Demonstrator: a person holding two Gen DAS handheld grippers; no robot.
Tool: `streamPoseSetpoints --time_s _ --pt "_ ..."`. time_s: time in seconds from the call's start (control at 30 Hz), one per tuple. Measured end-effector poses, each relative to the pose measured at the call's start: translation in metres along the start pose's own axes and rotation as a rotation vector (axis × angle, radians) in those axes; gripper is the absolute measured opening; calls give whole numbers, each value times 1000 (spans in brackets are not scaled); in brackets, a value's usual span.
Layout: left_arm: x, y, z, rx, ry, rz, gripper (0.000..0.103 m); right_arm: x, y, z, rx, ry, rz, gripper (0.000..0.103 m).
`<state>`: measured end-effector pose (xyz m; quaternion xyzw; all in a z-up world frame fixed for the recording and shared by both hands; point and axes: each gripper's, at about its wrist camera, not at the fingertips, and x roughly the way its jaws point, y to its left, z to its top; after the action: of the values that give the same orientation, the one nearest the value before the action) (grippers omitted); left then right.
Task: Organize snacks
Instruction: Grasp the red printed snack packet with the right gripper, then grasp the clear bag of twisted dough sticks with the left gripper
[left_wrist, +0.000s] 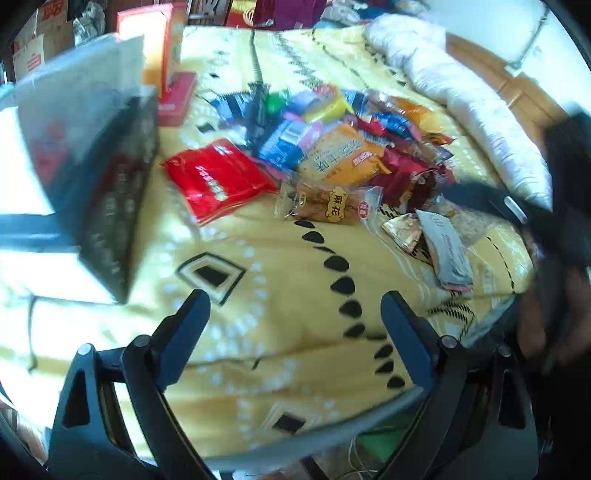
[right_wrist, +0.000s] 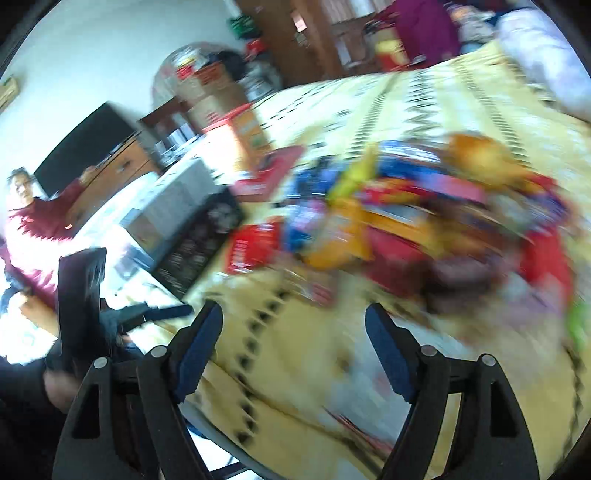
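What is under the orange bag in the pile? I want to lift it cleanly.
The orange bag overlaps a blue packet and dark red wrappers; its near end rests on the clear twist-snack pack. Anything beneath its middle is hidden.

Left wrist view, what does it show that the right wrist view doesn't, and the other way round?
Only the left wrist view: a sharp clear twist-snack bag, small packets near the bed edge, white pillows, and the right gripper coming in from the right, its state unclear there.

Only the right wrist view: a seated person in red, a dark screen, and the right gripper's own open, empty jaws.

Both: the yellow blanket, the snack pile, the red bag, the dark box, and the left gripper, open.
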<state>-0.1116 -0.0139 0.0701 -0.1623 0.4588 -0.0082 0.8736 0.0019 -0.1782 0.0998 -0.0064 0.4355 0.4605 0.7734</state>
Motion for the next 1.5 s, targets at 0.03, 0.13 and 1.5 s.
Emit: streamPoseSetpoints --time_s 0.03,0.13,1.5 --pt "-6 2 -3 4 -8 0 94 18 8 13 -11 22 21 84" --pt "-14 6 -9 17 -10 -12 94 75 31 42 -42 101 48 85" --pt "104 -40 72 38 68 -36 103 -54 -55 -8 197 -132 -99 74"
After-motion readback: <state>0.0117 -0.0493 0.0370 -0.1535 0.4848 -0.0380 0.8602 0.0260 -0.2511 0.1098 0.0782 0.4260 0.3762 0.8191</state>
